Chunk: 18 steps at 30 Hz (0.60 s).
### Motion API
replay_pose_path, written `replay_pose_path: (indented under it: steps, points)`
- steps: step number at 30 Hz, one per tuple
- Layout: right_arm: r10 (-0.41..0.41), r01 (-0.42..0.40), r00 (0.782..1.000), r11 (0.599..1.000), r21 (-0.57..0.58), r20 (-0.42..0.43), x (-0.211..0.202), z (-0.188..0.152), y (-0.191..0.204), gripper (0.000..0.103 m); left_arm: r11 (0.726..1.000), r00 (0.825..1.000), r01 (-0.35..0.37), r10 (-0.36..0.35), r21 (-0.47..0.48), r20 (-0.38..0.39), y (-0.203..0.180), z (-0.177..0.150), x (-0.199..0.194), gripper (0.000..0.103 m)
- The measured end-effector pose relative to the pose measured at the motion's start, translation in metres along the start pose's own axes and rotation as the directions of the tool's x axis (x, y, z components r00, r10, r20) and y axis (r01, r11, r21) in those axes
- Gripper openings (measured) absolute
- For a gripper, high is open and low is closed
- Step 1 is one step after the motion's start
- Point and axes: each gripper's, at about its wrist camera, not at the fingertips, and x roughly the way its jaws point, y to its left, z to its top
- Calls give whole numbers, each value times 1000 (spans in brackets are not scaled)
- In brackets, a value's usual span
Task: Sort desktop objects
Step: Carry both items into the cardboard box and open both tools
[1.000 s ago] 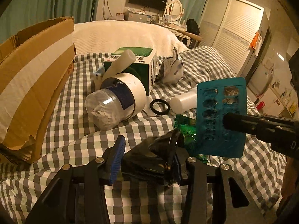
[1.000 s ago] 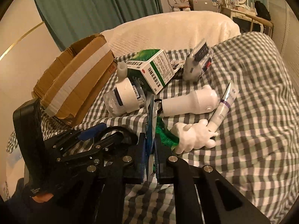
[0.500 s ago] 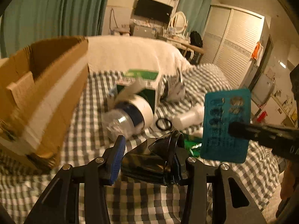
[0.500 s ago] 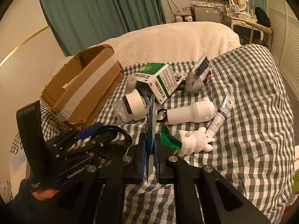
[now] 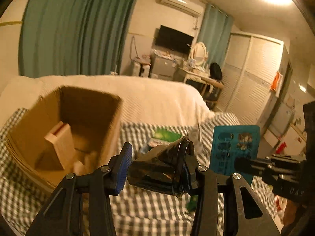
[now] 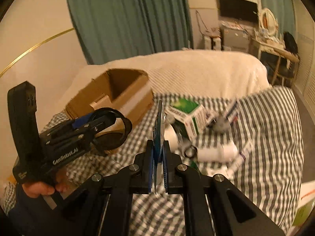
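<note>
My left gripper (image 5: 155,167) is shut on a black funnel-shaped cup (image 5: 163,169), held in the air near the open cardboard box (image 5: 59,129); it also shows in the right wrist view (image 6: 110,129). My right gripper (image 6: 157,167) is shut on a teal blister pack (image 6: 158,129), seen edge-on; its face shows in the left wrist view (image 5: 234,147). The box (image 6: 122,98) sits at the left on the checked bedspread (image 6: 265,137).
On the bedspread lie a green and white carton (image 6: 187,116), a white bottle (image 6: 216,153), a white tube, a black ring (image 6: 190,153) and a grey device (image 6: 222,125). A white blanket (image 6: 196,68) lies behind. The box holds cardboard inserts (image 5: 61,139).
Both grippers have lifted up and away from the bed with their objects. The left gripper has swung toward the box, whose open inside is now in view.
</note>
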Motion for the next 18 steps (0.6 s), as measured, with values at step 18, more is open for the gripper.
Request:
replay_pose_path:
  steps: [18]
  points:
    - [196,-194,981,970,-148,-2,100,93,102,7,956,966,-228,246,-182,82,145,41,15,46]
